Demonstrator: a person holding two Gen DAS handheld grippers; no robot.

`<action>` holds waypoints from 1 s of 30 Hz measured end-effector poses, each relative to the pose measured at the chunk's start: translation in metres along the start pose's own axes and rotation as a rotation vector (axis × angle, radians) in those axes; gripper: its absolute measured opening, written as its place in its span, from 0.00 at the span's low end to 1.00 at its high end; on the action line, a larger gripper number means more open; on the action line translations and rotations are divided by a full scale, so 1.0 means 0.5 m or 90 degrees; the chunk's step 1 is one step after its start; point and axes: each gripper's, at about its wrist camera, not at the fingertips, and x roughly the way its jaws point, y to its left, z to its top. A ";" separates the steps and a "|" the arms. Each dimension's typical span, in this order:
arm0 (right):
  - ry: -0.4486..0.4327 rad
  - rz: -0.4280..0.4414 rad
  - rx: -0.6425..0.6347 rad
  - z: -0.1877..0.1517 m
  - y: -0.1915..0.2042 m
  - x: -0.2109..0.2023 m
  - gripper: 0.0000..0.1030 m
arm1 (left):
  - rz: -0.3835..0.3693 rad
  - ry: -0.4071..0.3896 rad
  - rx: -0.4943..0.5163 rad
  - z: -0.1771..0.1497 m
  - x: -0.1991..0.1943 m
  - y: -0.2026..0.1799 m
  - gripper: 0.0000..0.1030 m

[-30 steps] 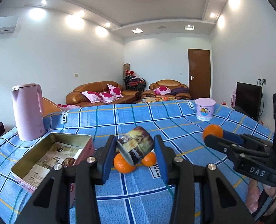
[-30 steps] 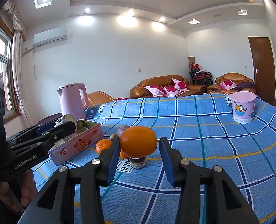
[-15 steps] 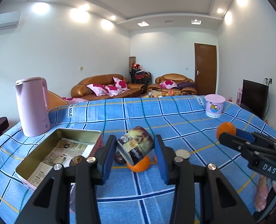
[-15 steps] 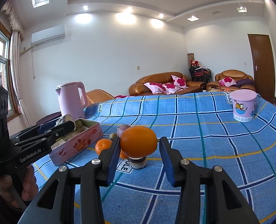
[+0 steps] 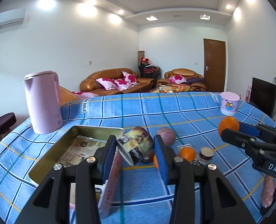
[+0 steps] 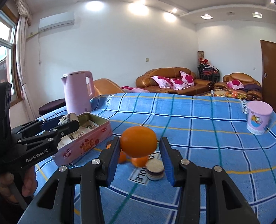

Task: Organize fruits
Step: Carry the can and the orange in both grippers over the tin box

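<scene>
The left tool [image 5: 136,154] is clamped on a small printed cup [image 5: 136,146], held tilted with its open mouth turned down and toward the camera, right at the near corner of the open pink tin [image 5: 53,156]. The tin lies on the blue plaid counter [image 5: 184,115], lined with printed paper, and a pink kettle [image 5: 42,102] stands just behind its far left corner.

The right tool [image 6: 139,155] grips a large orange [image 6: 139,141] between its blue pads [image 6: 113,160], lifted above the counter to the right of the tin. In the left wrist view, the same orange [image 5: 228,125] shows at the tip of the right tool.

Right of the tin, on the counter, lie a purple-skinned round fruit [image 5: 166,136], a small tangerine [image 5: 188,154] and a short jar with a pale lid [image 5: 206,154]; the tangerine and jar sit just beside each other. From the right wrist view, small tangerines [image 6: 139,161] and the jar [image 6: 155,169] lie beneath the held orange.

A pink printed bucket [image 6: 258,117] stands far from the tin, near the counter's far right edge.
</scene>
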 end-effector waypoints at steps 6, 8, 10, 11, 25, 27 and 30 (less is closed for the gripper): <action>0.015 0.019 -0.018 0.015 0.034 0.046 0.44 | 0.034 0.013 -0.004 -0.001 0.015 0.037 0.42; 0.018 0.026 -0.027 0.020 0.047 0.058 0.44 | 0.042 0.017 -0.008 0.000 0.020 0.050 0.42; 0.021 0.031 -0.035 0.027 0.059 0.069 0.44 | 0.051 0.021 -0.012 0.001 0.025 0.065 0.42; 0.023 0.033 -0.038 0.030 0.065 0.074 0.44 | 0.055 0.023 -0.014 0.002 0.027 0.072 0.42; 0.037 0.073 -0.089 0.075 0.160 0.141 0.44 | 0.112 0.051 -0.039 0.019 0.056 0.188 0.42; 0.038 0.082 -0.091 0.078 0.172 0.150 0.44 | 0.120 0.055 -0.042 0.020 0.062 0.202 0.42; 0.043 0.093 -0.099 0.082 0.196 0.171 0.44 | 0.130 0.062 -0.043 0.020 0.070 0.220 0.42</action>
